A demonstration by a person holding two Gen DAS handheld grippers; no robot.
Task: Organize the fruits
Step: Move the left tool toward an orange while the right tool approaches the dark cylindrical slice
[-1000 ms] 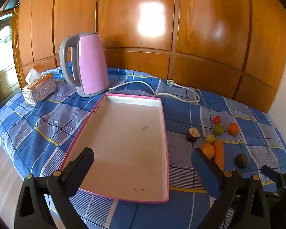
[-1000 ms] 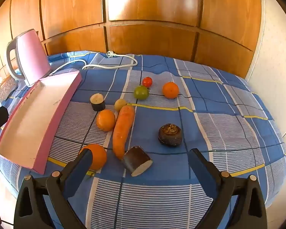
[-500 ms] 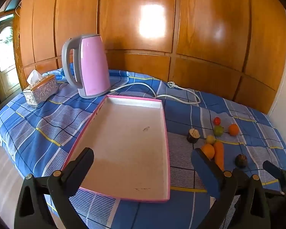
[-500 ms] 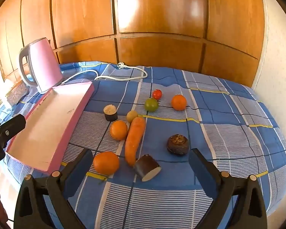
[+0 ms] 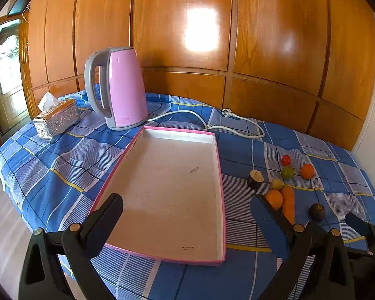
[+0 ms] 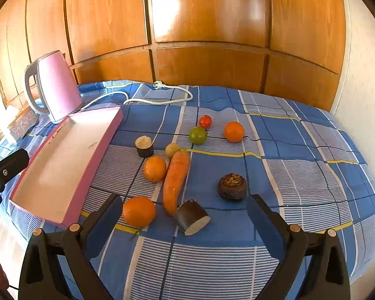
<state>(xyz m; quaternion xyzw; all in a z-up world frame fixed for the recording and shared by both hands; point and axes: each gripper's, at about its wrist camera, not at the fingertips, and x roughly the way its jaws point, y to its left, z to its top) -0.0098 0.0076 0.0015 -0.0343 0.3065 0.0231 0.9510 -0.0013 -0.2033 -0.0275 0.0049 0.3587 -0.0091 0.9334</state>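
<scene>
A pink-rimmed white tray lies empty on the blue checked cloth. Right of it lies loose produce: three oranges, a carrot, a green fruit, a red tomato, a small yellow fruit, a dark round fruit and two dark cut pieces. My left gripper is open and empty over the tray's near end. My right gripper is open and empty, above the nearest orange and cut piece.
A pink kettle stands behind the tray, its white cord and plug trailing along the back. A silver tissue box sits at far left. Wood panelling backs the table. The cloth's front edge drops off below both grippers.
Both grippers have drawn back and risen a little, so the tray and the produce sit slightly farther off. Nothing on the cloth has moved. Both stay open.
</scene>
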